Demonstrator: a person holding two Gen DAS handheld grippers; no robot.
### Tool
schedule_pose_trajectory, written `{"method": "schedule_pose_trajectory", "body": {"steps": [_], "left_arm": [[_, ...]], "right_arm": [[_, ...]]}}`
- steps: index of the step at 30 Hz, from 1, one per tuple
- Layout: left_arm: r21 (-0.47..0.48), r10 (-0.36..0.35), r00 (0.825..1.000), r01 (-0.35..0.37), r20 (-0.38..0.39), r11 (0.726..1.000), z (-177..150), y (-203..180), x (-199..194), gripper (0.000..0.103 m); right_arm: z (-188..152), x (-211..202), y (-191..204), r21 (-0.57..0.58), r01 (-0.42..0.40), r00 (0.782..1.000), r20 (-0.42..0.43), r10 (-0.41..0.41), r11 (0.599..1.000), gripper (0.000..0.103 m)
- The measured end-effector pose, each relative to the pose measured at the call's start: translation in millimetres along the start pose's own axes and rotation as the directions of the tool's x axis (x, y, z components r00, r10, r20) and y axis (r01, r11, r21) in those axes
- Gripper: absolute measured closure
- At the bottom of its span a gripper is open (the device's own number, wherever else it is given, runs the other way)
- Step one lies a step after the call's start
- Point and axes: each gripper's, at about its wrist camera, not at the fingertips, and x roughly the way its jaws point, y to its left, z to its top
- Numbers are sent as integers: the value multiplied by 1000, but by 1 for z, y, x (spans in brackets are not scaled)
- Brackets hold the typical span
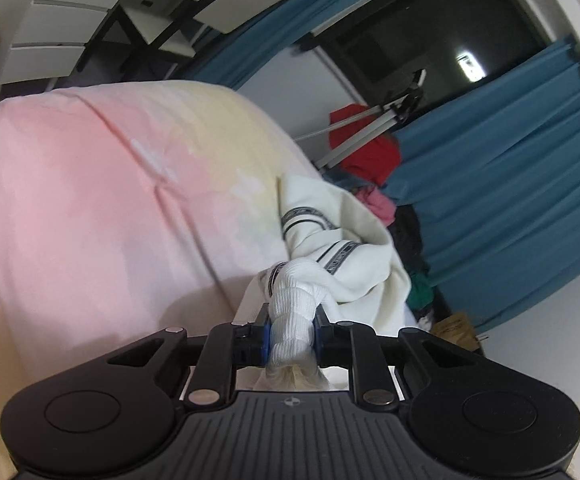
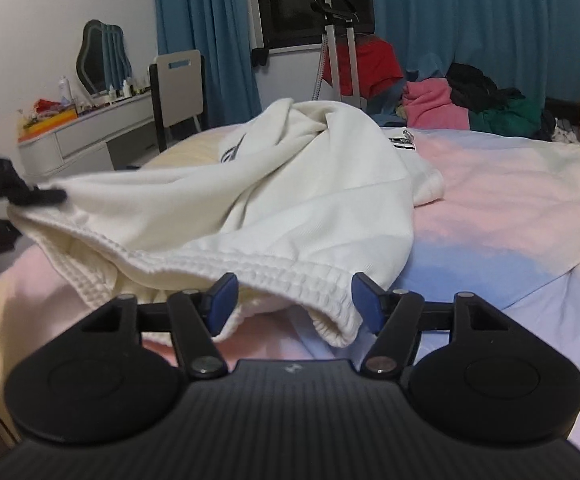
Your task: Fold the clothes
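A cream-white sweatshirt point(image 2: 290, 192) with black striped trim lies bunched on the pastel bed cover point(image 2: 510, 200). In the left wrist view my left gripper point(image 1: 292, 334) is shut on the sweatshirt's ribbed hem point(image 1: 294, 312), and the rest of the garment point(image 1: 350, 240) trails away over the bed point(image 1: 89, 200). In the right wrist view my right gripper point(image 2: 293, 300) is open, its blue pads either side of the ribbed hem point(image 2: 290, 276) but not touching it. My left gripper point(image 2: 29, 196) shows at the left edge, pinching the hem's other end.
A pile of red, pink, black and green clothes point(image 2: 450, 104) lies beyond the bed's far side by the blue curtains point(image 2: 490, 20). A garment steamer stand point(image 2: 338, 40), a chair point(image 2: 177, 84) and a white dresser with a mirror point(image 2: 81, 128) stand behind.
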Motion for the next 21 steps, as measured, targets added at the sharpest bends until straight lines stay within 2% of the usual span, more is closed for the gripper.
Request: {"method": "schedule_pose_trajectory", "body": {"steps": [3,6,9,12,14,17,21], "left_arm": [[-5,-24,999,24,24,1000,4,1,1,83],[-10,-33,998,34,46,999,7,1,0,84],[-17,-39,998,40,53,999,8,2,-4,84],[-10,-46,997,47,61,999,8,0,-5,84],[-8,-43,997,44,66,999,8,0,-7,84],[-21,-32,997,34,69,999,9,3,-9,84],[-41,-21,998,23,54,999,8,6,-8,84]], "right_arm": [[-6,17,3,-43,24,999,-46,-26,999,38],[-5,20,-5,2,132,991,-22,-132,991,36],[-2,17,-23,100,115,993,-4,-115,988,38],[-5,16,-31,128,170,985,-7,-171,977,37],[-5,12,-37,193,119,992,17,-125,974,37],[2,7,-32,176,17,1000,18,-20,984,37],[0,8,-9,66,-90,995,-37,93,994,33]]}}
